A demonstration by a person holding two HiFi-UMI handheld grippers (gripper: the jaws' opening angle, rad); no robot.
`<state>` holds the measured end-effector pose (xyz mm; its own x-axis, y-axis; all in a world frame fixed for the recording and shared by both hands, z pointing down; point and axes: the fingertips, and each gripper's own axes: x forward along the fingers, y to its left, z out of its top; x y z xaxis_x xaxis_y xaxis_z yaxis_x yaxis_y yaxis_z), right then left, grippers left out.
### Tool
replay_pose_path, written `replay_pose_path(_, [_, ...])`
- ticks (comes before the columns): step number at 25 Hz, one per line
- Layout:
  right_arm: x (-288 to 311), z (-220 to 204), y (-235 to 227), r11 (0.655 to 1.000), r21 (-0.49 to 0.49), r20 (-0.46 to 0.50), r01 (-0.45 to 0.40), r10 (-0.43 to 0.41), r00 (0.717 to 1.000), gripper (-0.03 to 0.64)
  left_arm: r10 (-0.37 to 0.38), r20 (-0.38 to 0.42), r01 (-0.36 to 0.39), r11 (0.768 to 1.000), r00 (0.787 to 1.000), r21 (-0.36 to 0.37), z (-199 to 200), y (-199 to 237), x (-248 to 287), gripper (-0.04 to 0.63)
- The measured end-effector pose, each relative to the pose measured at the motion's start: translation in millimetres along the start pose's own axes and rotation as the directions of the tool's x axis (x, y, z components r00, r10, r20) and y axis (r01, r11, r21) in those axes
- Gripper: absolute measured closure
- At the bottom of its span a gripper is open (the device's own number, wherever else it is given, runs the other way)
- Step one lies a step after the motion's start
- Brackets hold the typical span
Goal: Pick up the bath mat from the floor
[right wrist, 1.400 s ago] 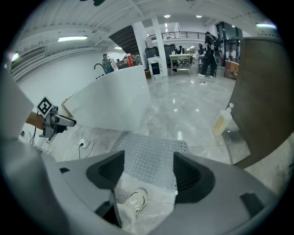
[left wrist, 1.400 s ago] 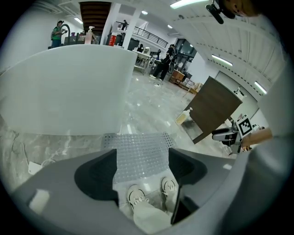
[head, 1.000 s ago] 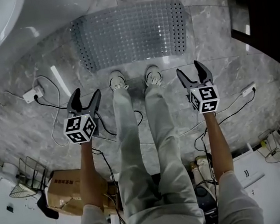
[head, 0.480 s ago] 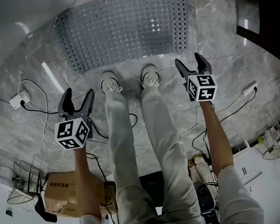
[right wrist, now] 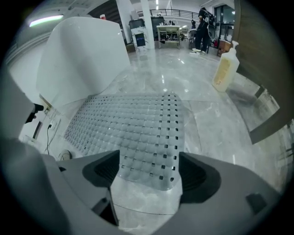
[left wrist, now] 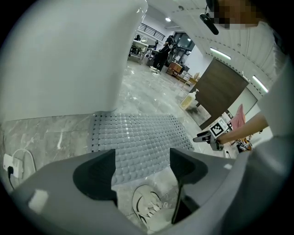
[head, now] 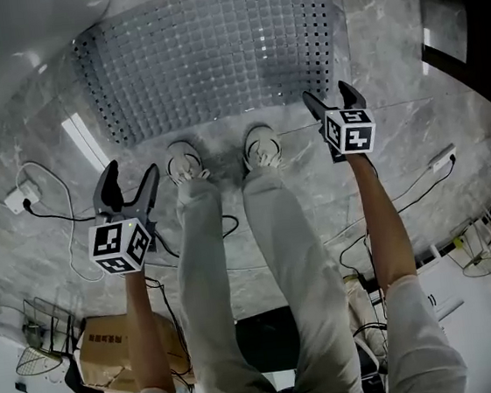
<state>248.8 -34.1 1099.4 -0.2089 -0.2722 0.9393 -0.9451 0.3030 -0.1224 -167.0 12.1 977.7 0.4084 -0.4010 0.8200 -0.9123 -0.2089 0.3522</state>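
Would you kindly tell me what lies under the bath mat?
The bath mat lies flat on the grey marble floor, which shows beside its edges. Whatever is directly beneath it is covered by the mat itself.

So the left gripper [left wrist: 140, 167] has its jaws standing wide apart with nothing pinched in them, and right under the gap you can see a pale laced shoe [left wrist: 147, 209] on the grey marble floor [left wrist: 55, 133]. Just ahead of the jaws the studded bath mat [left wrist: 138, 133] lies flat, with a big white tub [left wrist: 69, 55] up ahead on the gripper's left and a wall plug with a white cable [left wrist: 10, 164] low on that side. Off to its right the right gripper [left wrist: 199, 137] with its marker cube hangs near the mat's far edge, and further ahead there's a pale bottle [left wrist: 189, 99] beside a dark wood panel [left wrist: 220, 92].
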Motion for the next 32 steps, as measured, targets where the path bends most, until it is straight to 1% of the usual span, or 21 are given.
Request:
replay_pose_path(6, [49.2, -21.0, -27.4, 1.000, 0.006, -0.062, 0.027, -0.027, 0.998, 0.252, -0.008, 0.003, 0.008, 1.000, 1.000, 0.009, -18.6, 10.1, 30.3, 0.236])
replay_pose_path(10, [68.5, -26.1, -42.6, 0.999, 0.017, -0.076, 0.035, -0.034, 0.997, 0.252, -0.012, 0.001, 0.012, 1.000, 1.000, 0.009, -29.8, 11.5, 46.1, 0.236])
replay_pose_path(14, [83.4, -27.3, -46.1, 0.998, 0.039, -0.082, 0.043, -0.040, 0.996, 0.245, -0.012, 0.000, 0.012, 1.000, 1.000, 0.006, -34.2, 15.7, 54.8, 0.236])
replay_pose_path(18, [90.0, -29.1, -45.6, 0.999, 0.039, -0.095, 0.030, -0.026, 0.995, 0.230, -0.017, -0.003, 0.017, 1.000, 1.000, 0.018, -33.8, 16.4, 57.4, 0.237])
replay_pose_path(25, [91.5, -28.8, -46.2, 0.998, 0.048, -0.075, 0.046, -0.042, 0.996, 0.224, -0.011, -0.004, 0.011, 1.000, 1.000, 0.023, -36.3, 25.7, 59.1, 0.237])
replay_pose_path(30, [92.0, -27.9, -41.2, 0.997, 0.050, -0.113, 0.058, -0.052, 0.992, 0.226, -0.010, -0.006, 0.010, 1.000, 1.000, 0.015, -38.8, 29.2, 61.3, 0.237])
replay_pose_path(31, [92.0, -27.3, -36.9, 0.998, 0.043, -0.117, 0.056, -0.050, 0.992, 0.250, -0.010, -0.006, 0.010, 1.000, 1.000, 0.014, -38.9, 28.9, 61.4, 0.238])
replay_pose_path(32, [91.6, -26.6, -32.9, 0.998, 0.033, -0.120, 0.054, -0.049, 0.992, 0.291, -0.011, -0.006, 0.011, 1.000, 1.000, 0.013, -39.0, 28.1, 61.9, 0.238])
